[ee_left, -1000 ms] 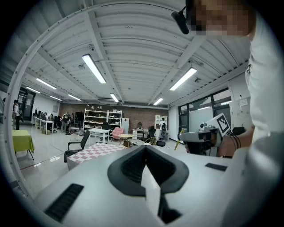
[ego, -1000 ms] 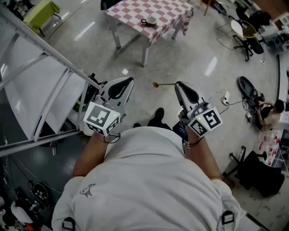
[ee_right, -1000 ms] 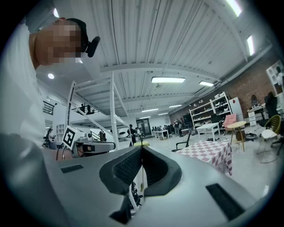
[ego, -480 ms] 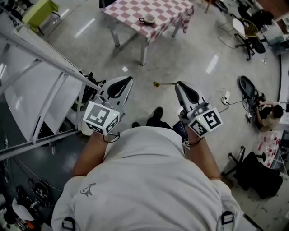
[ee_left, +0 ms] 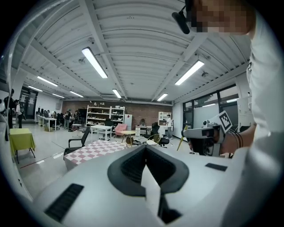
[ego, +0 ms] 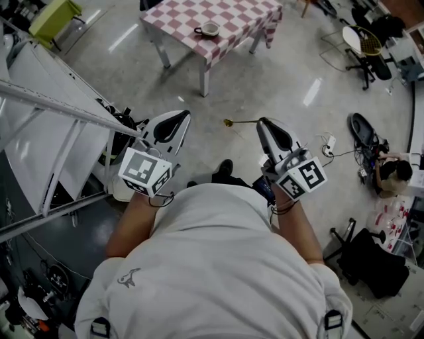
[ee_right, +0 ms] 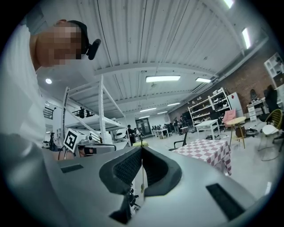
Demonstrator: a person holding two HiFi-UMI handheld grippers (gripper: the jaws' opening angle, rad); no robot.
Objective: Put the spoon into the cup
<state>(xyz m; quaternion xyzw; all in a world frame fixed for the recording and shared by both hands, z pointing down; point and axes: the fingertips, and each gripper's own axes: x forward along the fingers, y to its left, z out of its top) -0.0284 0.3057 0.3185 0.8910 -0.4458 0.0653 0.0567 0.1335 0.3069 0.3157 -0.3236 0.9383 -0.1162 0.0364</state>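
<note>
— Where's the spoon?
— One slim gold spoon [ego: 240,122] is pinched in the right gripper [ego: 263,124], whose fingers are closed on its handle, above glossy floor [ego: 278,73].
— The cup?
— One cup [ego: 211,29], perhaps on a saucer, sits well apart at 12 o'clock on the pink-checked table [ego: 242,13]. The left gripper [ego: 180,118] has its fingers closed and empty.

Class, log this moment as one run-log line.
right gripper: shut on spoon | left gripper: shut, empty | cup: on checkered table, spoon not in it
</note>
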